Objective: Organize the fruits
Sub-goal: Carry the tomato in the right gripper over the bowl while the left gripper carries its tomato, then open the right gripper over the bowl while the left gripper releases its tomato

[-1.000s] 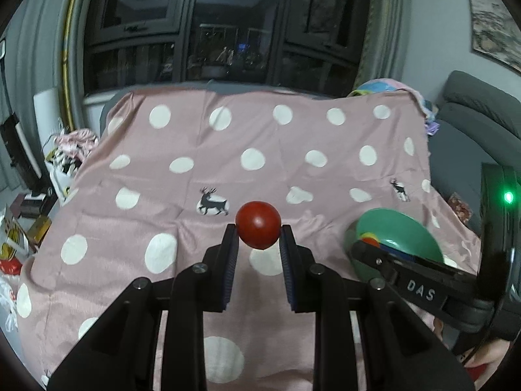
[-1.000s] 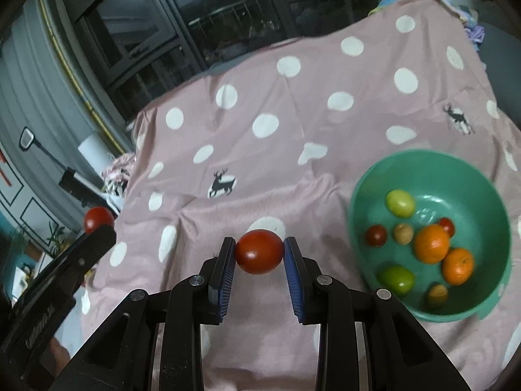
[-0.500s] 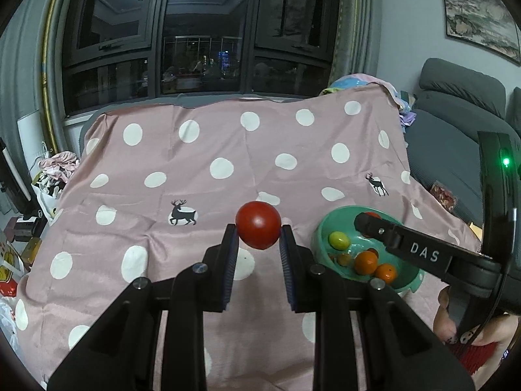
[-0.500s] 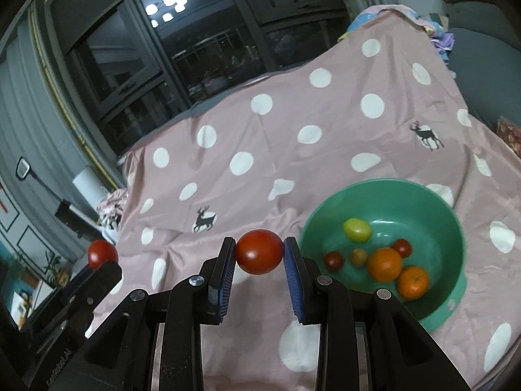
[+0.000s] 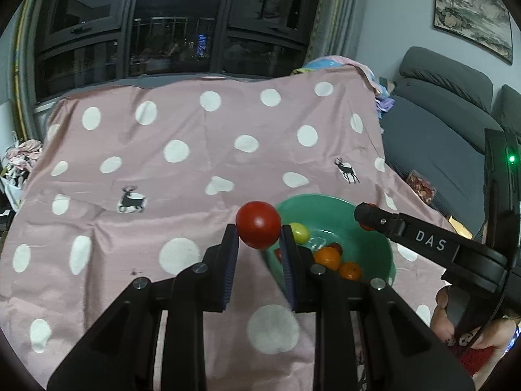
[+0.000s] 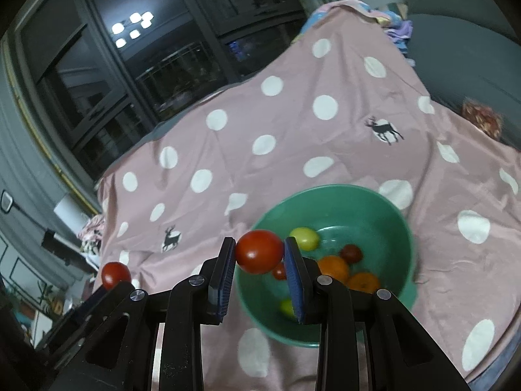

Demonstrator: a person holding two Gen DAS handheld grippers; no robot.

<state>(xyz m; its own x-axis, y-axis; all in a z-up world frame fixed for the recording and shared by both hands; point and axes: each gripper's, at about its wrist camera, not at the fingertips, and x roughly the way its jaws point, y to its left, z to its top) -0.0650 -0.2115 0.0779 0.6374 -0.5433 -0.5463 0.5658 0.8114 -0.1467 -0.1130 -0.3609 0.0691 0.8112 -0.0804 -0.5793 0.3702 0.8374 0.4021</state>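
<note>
Right wrist: green bowl [image 6: 342, 195] behind claw-held tomato [image 6: 259, 251]; sofa [image 6: 462, 58] beyond

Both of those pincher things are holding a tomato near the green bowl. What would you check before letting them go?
1. Left tool grips its red tomato firmly between both pads: ok.
2. Right tool grips its own tomato the same way: ok.
3. Right tomato is over the green bowl: it looks to hang at the near rim, so cannot tell.
4. Left tomato is over the bowl: it appears short of the rim, so not ok.
5. Room in the bowl: the oranges and small fruits leave bare floor, ok.
6. The tools are clear of each other: they look apart, but depth cannot tell.
</note>
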